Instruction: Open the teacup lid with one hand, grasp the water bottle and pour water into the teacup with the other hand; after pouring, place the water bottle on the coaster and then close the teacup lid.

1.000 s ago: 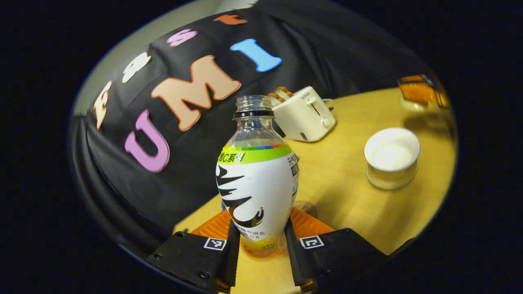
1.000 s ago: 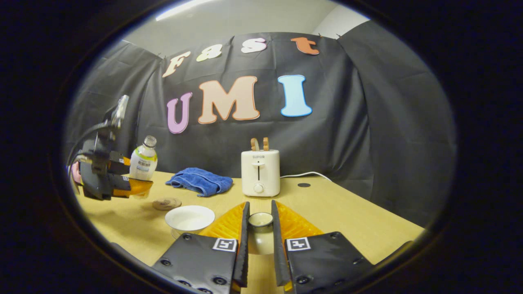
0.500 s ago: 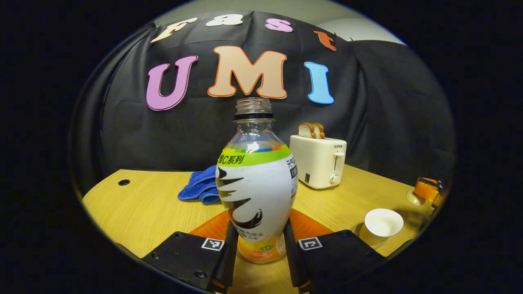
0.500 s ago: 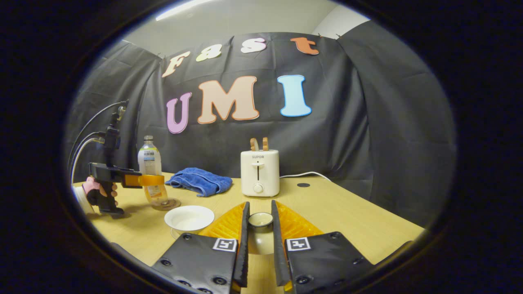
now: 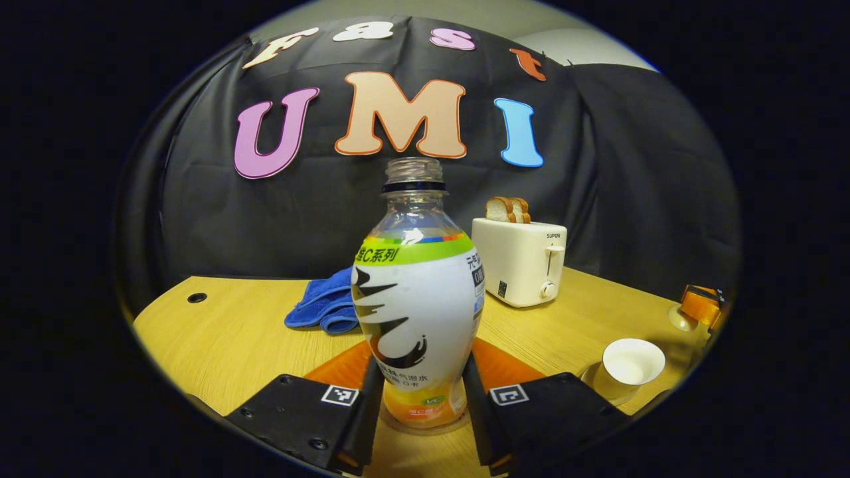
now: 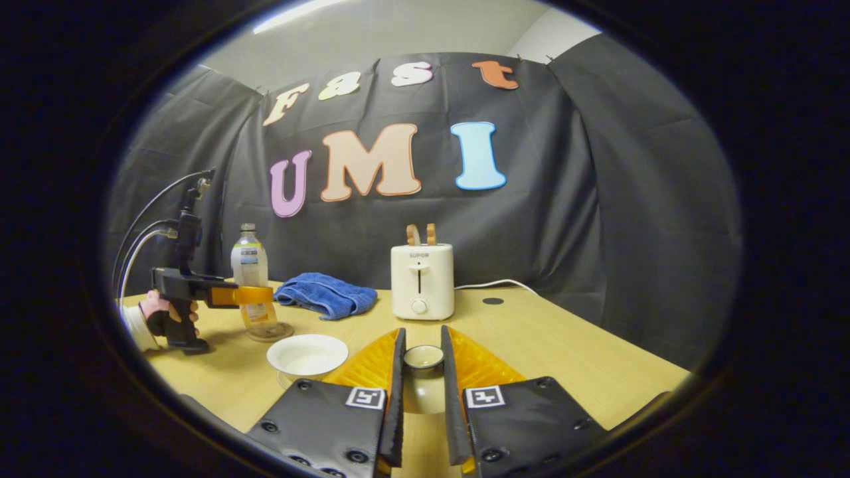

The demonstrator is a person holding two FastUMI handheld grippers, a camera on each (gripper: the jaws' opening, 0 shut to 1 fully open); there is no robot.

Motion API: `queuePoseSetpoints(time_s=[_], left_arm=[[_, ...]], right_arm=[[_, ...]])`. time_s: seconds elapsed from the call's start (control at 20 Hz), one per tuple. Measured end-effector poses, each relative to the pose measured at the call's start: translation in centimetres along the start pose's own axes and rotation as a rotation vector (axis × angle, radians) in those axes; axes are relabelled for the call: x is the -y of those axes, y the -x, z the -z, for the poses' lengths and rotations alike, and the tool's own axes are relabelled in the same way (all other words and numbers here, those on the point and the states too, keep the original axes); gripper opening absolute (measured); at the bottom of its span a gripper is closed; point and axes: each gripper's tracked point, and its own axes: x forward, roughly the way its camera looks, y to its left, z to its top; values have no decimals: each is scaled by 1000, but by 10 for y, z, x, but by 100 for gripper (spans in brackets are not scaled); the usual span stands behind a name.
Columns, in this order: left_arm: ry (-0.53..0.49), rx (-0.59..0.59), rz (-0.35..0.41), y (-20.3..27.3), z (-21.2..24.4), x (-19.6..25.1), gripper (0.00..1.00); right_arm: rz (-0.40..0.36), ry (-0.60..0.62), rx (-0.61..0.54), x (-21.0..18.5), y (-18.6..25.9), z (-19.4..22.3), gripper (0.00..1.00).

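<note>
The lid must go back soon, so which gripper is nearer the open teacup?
Right. The right gripper, shut on the teacup lid, sits just beside the teacup. The left gripper is farther back, holding the water bottle on the coaster.

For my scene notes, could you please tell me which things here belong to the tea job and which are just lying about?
Belonging to the job:
water bottle
coaster
teacup
teacup lid

Just lying about:
toaster with toast
blue cloth
</note>
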Motion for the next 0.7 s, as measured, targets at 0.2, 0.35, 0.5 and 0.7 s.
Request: queuePoseSetpoints(time_s=[0.2, 0.35, 0.5, 0.7], left_arm=[[-2, -7, -5, -2, 1, 0, 65], [-5, -13, -4, 0, 0, 0, 66], [-11, -17, 4, 0, -2, -3, 68], [-52, -6, 7, 3, -3, 2, 80]], right_arm=[[0, 0, 0, 0, 0, 0, 30], [0, 0, 0, 0, 0, 0, 29], [0, 0, 0, 0, 0, 0, 30], [4, 1, 0, 0, 0, 0, 29]])
